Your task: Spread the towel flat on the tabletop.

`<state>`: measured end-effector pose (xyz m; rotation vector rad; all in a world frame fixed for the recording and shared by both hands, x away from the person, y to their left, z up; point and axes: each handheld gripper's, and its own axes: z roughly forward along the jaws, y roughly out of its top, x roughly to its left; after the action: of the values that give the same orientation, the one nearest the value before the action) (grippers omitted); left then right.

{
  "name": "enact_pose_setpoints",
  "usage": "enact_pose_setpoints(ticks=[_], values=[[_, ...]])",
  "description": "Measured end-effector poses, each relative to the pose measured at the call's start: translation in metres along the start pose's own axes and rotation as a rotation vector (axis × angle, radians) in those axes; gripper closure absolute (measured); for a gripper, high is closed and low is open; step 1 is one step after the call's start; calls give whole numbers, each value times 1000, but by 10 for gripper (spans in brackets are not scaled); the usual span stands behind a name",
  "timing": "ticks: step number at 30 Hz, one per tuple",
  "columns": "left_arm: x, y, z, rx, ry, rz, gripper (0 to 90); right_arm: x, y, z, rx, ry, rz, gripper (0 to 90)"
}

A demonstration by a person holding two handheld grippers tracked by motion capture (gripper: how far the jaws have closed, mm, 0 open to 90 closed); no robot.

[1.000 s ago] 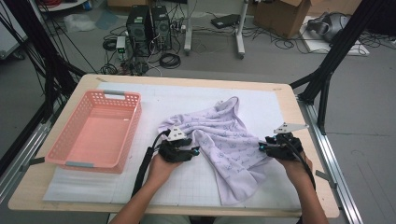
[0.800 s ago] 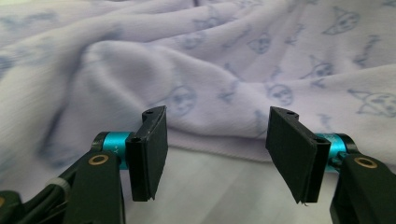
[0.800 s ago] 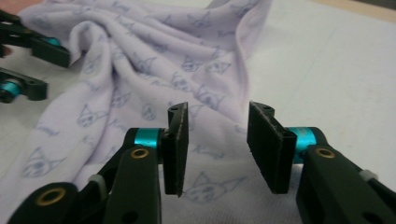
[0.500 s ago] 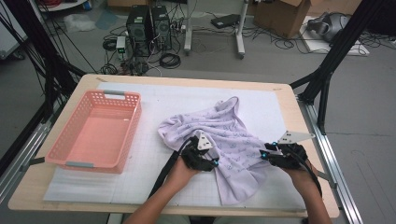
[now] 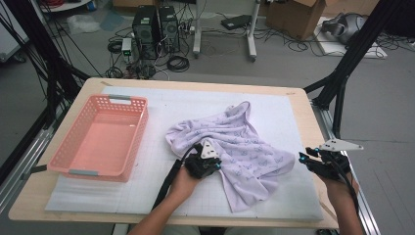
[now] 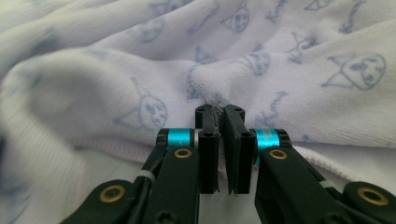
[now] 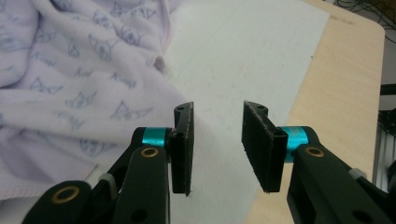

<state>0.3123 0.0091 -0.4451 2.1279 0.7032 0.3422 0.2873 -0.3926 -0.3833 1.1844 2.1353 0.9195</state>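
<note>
A pale lilac cloth (image 5: 244, 147) with a blue cat print lies crumpled on the white mat (image 5: 195, 105). My left gripper (image 5: 209, 165) rests on the cloth's left part. In the left gripper view it (image 6: 219, 112) is shut, pinching a small raised fold of the cloth (image 6: 280, 70). My right gripper (image 5: 304, 159) hovers just off the cloth's right edge. In the right gripper view it (image 7: 217, 116) stands open with bare mat between its jaws and the cloth (image 7: 70, 70) to its left.
A pink plastic basket (image 5: 138, 132) stands empty on the left of the mat. The wooden table edge (image 5: 313, 117) runs close to the right gripper. Black frame posts, computers and cables stand on the floor beyond the table.
My left gripper has moved right and onto the cloth. My right gripper has drifted right and toward the person, off the cloth's edge.
</note>
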Motion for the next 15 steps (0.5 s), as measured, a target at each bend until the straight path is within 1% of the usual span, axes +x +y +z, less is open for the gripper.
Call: enact_pose_setpoints(ticks=[3, 5, 7, 9, 12, 15], values=[[11, -12, -16, -3, 12, -29, 847, 2, 8, 15, 1, 19, 14, 631], [20, -20, -25, 13, 17, -56, 852, 5, 13, 27, -4, 51, 29, 633], [29, -25, -35, 18, 42, -69, 855, 9, 20, 40, -16, 81, 42, 646], [37, -28, -43, 11, 66, -83, 860, 13, 27, 52, -2, 106, 56, 645], [48, -33, -53, 8, 94, -105, 868, 20, 39, 71, 28, 141, 49, 630], [57, -37, -59, -1, 108, -141, 870, 26, 48, 90, 72, 189, 45, 610]])
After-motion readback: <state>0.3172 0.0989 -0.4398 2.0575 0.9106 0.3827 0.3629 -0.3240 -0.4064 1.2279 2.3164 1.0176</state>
